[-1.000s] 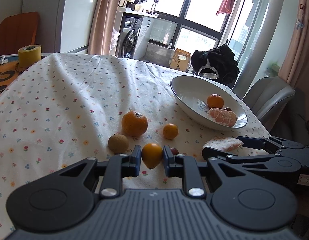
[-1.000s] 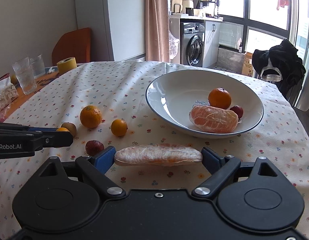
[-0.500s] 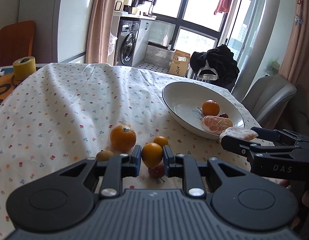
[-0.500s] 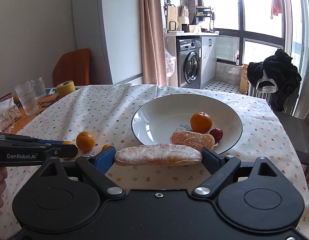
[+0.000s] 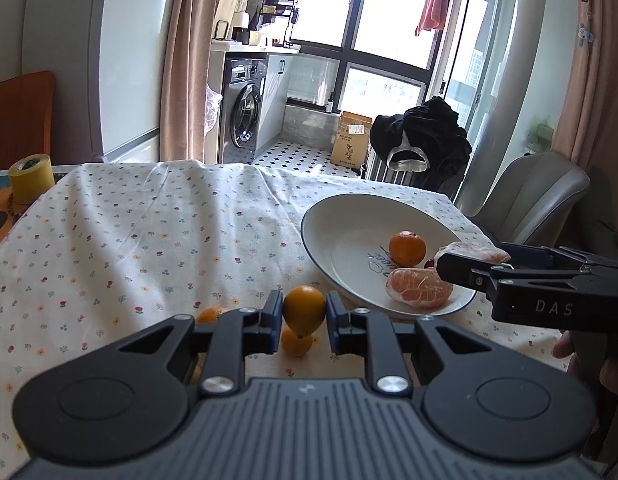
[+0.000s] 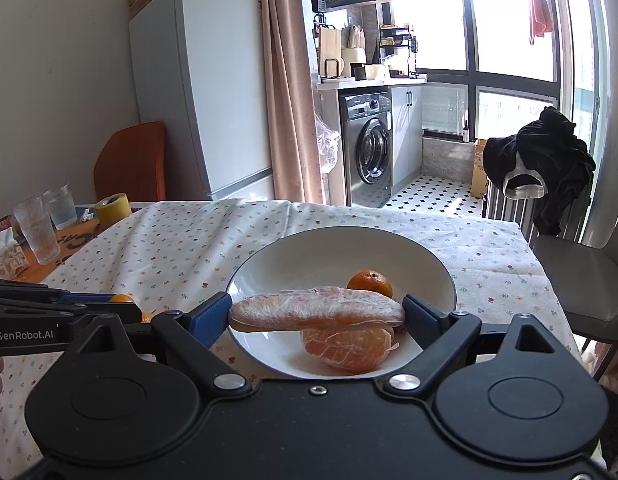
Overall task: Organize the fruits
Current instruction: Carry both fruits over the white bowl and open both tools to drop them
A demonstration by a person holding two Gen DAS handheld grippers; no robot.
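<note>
Right gripper [image 6: 317, 314] pinches the soft pomelo segment [image 6: 317, 308] by its ends above the bowl's [image 6: 441, 268] six o'clock; left gripper [image 5: 301, 314] clamps a firm kumquat [image 5: 303, 310].

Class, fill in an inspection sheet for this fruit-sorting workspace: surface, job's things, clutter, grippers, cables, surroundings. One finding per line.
Surface: table under a flowered tablecloth.
Job's things: white bowl holds a whole mandarin and a peeled citrus; two small oranges lie on the cloth by the left gripper.
Clutter: yellow tape roll and two glasses at the far left edge.
Grippers: left gripper shut on a small yellow-orange fruit; right gripper shut on a long peeled segment, over the bowl.
Cables: nothing seen.
Surroundings: washing machine, fridge, grey chair.
</note>
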